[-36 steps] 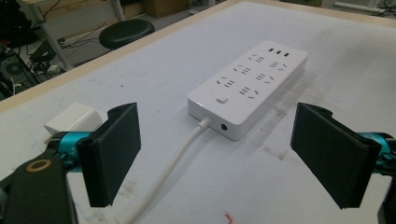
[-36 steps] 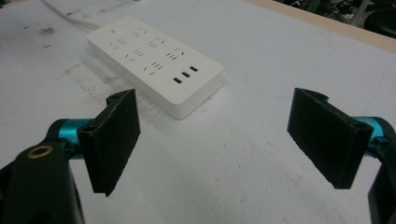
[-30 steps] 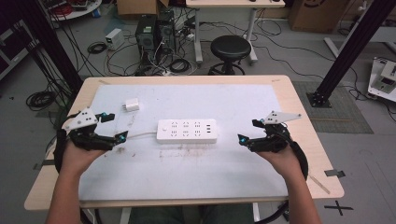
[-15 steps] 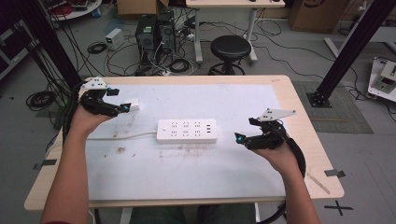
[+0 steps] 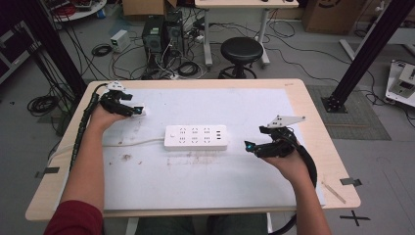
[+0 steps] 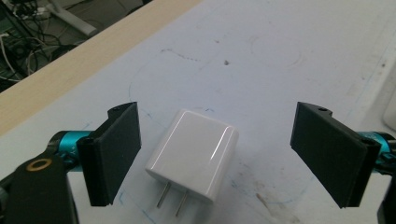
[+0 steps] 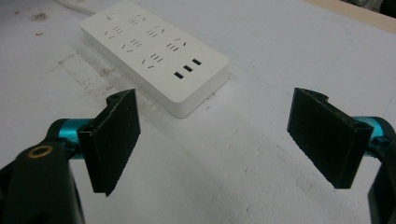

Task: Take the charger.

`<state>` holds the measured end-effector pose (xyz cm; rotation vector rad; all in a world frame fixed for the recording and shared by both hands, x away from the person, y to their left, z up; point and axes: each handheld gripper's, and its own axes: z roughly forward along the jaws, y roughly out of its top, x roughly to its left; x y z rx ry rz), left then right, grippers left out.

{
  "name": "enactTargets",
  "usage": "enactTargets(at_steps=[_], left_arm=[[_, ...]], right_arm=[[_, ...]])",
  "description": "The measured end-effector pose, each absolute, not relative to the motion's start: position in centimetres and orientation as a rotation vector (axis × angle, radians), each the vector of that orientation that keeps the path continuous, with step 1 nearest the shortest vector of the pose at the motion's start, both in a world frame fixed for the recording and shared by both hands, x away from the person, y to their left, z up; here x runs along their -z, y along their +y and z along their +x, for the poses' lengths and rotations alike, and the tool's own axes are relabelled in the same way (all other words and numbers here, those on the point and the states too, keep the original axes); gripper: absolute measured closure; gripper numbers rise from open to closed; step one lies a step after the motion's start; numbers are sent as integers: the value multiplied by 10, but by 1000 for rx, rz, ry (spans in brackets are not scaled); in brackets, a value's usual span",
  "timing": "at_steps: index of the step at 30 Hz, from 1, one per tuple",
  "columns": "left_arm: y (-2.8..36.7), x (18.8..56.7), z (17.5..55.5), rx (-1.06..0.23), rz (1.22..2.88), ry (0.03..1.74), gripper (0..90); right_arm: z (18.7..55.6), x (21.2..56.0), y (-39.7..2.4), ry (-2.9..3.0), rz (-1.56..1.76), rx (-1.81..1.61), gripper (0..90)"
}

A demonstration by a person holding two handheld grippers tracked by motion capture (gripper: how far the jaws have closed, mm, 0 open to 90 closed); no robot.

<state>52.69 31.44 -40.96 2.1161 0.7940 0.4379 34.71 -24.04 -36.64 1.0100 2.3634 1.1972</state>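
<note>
Table: a light wooden table (image 5: 313, 122) bears a white mat (image 5: 205, 181) with smudges and faint pen marks over most of its top.
Power strip: a white rectangular plastic power strip (image 5: 196, 137) lies flat near the middle of the mat, its long side running across the table. Its sockets are bare, with nothing plugged into them. A white cord (image 5: 132, 143) leaves its left end and runs toward the table's left edge.
Power strip, right gripper view: the same strip (image 7: 154, 51) lies ahead of the jaws and apart from them, with three small dark slots near its nearer end.
Charger: a small white rounded-block wall charger (image 6: 192, 151) lies flat on the mat at the far left part of the table, its two metal prongs pointing toward the camera.
Left gripper: the left gripper (image 6: 219, 154) sits low at the charger, jaws spread wide. The charger lies between the two black pads, nearer the left one, touching neither.
Left gripper, high view: it (image 5: 138, 110) is at the far left of the mat, well apart from the strip.
Right gripper: the right gripper (image 7: 224, 140) has its jaws spread wide over bare mat and holds nothing.
Right gripper, high view: it (image 5: 249, 146) is just right of the strip's right end, pointing toward it.
</note>
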Motion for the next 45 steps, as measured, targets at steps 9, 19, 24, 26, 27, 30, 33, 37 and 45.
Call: enactTargets(at_steps=[9, 19, 24, 26, 27, 30, 33, 37, 45], left_arm=[[321, 440, 542, -416, 2148, 775, 164], [325, 450, 545, -382, 2159, 822, 193], [322, 449, 545, -400, 2167, 796, 233], [321, 451, 546, -401, 2183, 780, 258], [321, 450, 545, -390, 2183, 769, 278], [321, 450, 545, -390, 2183, 763, 302], [321, 450, 545, -387, 2182, 759, 314], [321, 449, 544, -381, 2186, 731, 421], [320, 448, 544, -392, 2199, 734, 424]], right_arm=[[350, 371, -241, 2362, 1028, -1186, 174], [349, 370, -239, 2365, 1030, -1182, 174], [348, 370, -238, 2365, 1032, -1189, 174], [348, 371, -238, 2370, 1029, -1184, 174], [348, 371, -238, 2363, 1036, -1186, 174], [348, 371, -240, 2360, 1040, -1185, 174], [347, 371, -241, 2359, 1045, -1186, 174], [348, 372, -241, 2363, 1041, -1180, 174], [346, 371, -239, 2368, 1043, -1174, 174]])
